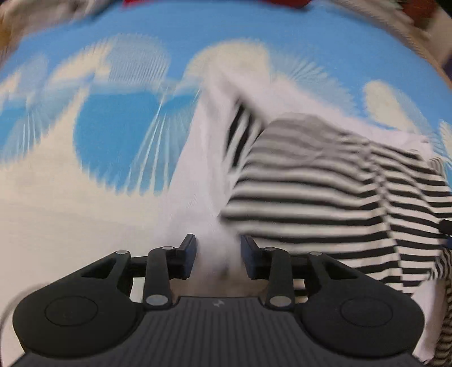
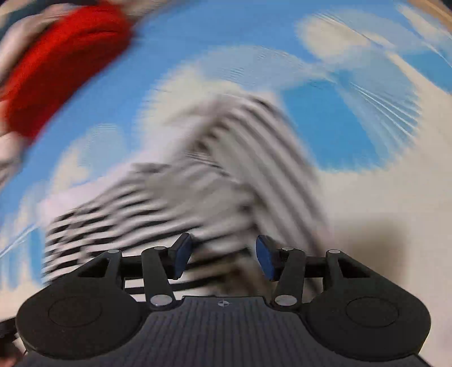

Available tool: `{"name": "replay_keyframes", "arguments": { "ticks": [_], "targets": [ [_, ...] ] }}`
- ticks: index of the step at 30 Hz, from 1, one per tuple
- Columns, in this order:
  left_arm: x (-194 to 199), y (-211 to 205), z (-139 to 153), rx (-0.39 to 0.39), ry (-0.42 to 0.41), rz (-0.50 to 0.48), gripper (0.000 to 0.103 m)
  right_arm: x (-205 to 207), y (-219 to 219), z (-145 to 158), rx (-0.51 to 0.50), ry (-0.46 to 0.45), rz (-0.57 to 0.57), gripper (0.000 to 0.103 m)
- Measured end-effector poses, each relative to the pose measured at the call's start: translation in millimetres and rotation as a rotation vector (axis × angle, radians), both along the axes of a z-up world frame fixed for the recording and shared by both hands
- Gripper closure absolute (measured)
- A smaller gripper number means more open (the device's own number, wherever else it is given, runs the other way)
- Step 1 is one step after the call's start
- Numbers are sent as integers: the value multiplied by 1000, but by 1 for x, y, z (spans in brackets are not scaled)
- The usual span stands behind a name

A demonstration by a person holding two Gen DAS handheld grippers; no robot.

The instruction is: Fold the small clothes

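Observation:
A small black-and-white striped garment [image 1: 310, 183] with a white part lies crumpled on a blue cloud-print sheet [image 1: 113, 135]. My left gripper [image 1: 218, 254] points down at its white part. The jaws stand apart, and a bunch of white cloth rises between the pads, blurred. In the right wrist view the same striped garment [image 2: 197, 183] lies in a heap on the sheet [image 2: 325, 127]. My right gripper [image 2: 223, 257] hangs over its near edge with jaws wide. Striped cloth shows below the gap, clear of both pads. Both views are smeared by motion.
A red piece of clothing [image 2: 62, 65] lies at the far left of the sheet in the right wrist view and shows as a red strip [image 1: 135, 2] at the top edge of the left wrist view. Pale cloud patches of the sheet [image 2: 381, 211] spread to the right.

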State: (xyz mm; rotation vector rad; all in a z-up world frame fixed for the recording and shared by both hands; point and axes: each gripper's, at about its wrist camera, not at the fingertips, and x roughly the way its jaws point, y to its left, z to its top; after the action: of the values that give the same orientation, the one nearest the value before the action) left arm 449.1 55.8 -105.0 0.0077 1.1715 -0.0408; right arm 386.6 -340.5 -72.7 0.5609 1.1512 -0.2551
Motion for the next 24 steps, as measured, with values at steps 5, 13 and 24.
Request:
{"name": "replay_keyframes", "arguments": {
  "ticks": [5,13,24],
  "targets": [
    [-9,-30,21,-246,-60,-194,63,-7,-8,14,19,-76,-40,51],
    [-31,-44,-16,13,140,-296,58,-8,-8,5,22,58,-23,50],
    [-114,0,114,-75,-232,-126,57,-109,8,176,20,-492,-57,52]
  ]
}}
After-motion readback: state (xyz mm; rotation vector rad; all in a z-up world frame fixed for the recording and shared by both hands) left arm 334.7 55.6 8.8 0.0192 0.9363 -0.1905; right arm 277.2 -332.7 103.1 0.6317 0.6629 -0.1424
